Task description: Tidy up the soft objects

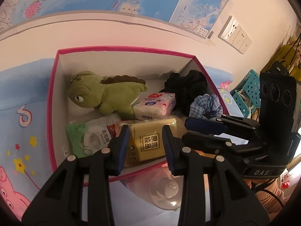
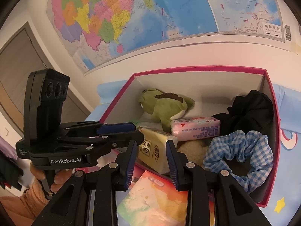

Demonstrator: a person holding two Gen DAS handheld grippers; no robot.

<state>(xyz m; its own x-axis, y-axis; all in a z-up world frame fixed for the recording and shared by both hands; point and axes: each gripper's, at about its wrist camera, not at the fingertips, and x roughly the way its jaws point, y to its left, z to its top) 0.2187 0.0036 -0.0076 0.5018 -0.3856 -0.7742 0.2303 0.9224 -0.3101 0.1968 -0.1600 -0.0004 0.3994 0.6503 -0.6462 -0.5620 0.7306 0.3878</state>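
Inside the pink-rimmed box (image 1: 54, 86), a green plush frog (image 1: 105, 96) with a brown ridge along its back lies against the far wall, beside a floral pink tissue pack (image 1: 156, 106). A gold tissue pack (image 1: 150, 139) lies in front of them by the near wall, with a green-and-white mask packet (image 1: 88, 137) on one side and a blue gingham scrunchie (image 2: 239, 154) and a black scrunchie (image 2: 252, 111) on the other. The left tool (image 1: 145, 148) hovers above the near rim with its jaws spread and empty; the right tool (image 2: 151, 162) likewise hangs open and empty, over an orange packet (image 2: 156, 201) lying outside the box. The box sits on a light blue cartoon-print cloth (image 1: 20, 131). A large map (image 2: 131, 15) hangs on the white wall behind, a wall socket plate (image 1: 235, 34) is off to one side, and teal perforated baskets (image 1: 248, 92) stand nearby.
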